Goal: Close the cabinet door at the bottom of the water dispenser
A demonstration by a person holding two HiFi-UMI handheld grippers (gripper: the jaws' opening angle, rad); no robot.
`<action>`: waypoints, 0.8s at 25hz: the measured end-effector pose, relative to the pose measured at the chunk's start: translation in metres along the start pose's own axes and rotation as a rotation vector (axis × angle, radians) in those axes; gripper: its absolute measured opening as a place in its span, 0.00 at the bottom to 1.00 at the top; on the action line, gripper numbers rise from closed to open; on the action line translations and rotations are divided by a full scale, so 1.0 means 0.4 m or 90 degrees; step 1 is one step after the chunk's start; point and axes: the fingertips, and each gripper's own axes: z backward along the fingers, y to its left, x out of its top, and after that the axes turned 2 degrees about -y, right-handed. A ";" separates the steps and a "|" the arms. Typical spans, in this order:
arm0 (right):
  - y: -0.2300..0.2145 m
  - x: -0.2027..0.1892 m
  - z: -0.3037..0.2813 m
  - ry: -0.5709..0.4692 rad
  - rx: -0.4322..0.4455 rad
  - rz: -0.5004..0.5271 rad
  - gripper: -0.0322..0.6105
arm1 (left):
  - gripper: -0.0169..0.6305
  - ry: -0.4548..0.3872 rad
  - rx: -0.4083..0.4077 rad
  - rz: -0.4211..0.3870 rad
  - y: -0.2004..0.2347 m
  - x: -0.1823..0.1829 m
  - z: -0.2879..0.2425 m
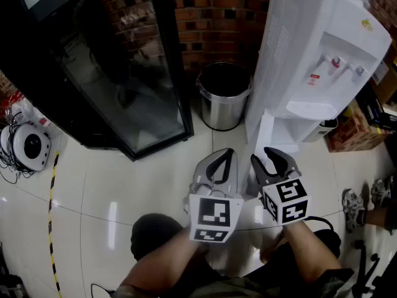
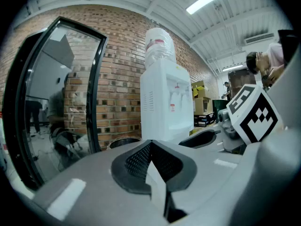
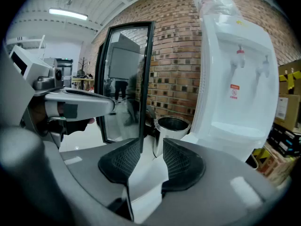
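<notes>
Down on the pale tiled floor (image 1: 111, 185), the white water dispenser (image 1: 310, 48) stands upright against the brick wall (image 1: 217, 17), long axis vertical, taps facing the floor's right edge. At its foot the cabinet door (image 1: 265, 135) hangs open, an upright white panel swung out from the wall, its free edge pointing toward the person. A steel bin (image 1: 223, 98) sits just beside it on the left, and a black glass-fronted cabinet (image 1: 124, 92) is further left.

Both tools hover side by side near that door, touching nothing. The left gripper (image 1: 227, 154) has its jaws closed tip to tip, with nothing between them. The right gripper (image 1: 277, 160) has its jaws apart at a middling gap, only floor and bin visible through it.

Only the head view gives the door's full swing. The left gripper view adds the bottle (image 2: 159, 44) on top of the dispenser. The right gripper view brings the taps (image 3: 240, 51) up close.
</notes>
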 end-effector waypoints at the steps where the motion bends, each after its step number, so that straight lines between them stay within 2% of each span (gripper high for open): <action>1: 0.004 -0.001 -0.008 0.004 0.003 0.000 0.28 | 0.03 0.004 0.000 -0.005 0.001 -0.005 -0.002; 4: 0.022 -0.003 -0.032 0.021 0.020 -0.001 0.28 | 0.03 0.016 0.004 -0.017 0.006 -0.021 -0.005; 8: 0.048 -0.035 -0.058 0.083 0.049 0.011 0.27 | 0.03 0.027 0.015 -0.021 0.018 -0.034 0.005; 15: 0.068 -0.092 -0.047 0.145 0.062 0.040 0.26 | 0.03 0.024 0.019 -0.022 0.015 -0.024 0.017; 20: 0.062 -0.111 -0.021 0.158 0.055 0.064 0.25 | 0.03 0.016 0.002 -0.019 -0.017 -0.010 0.004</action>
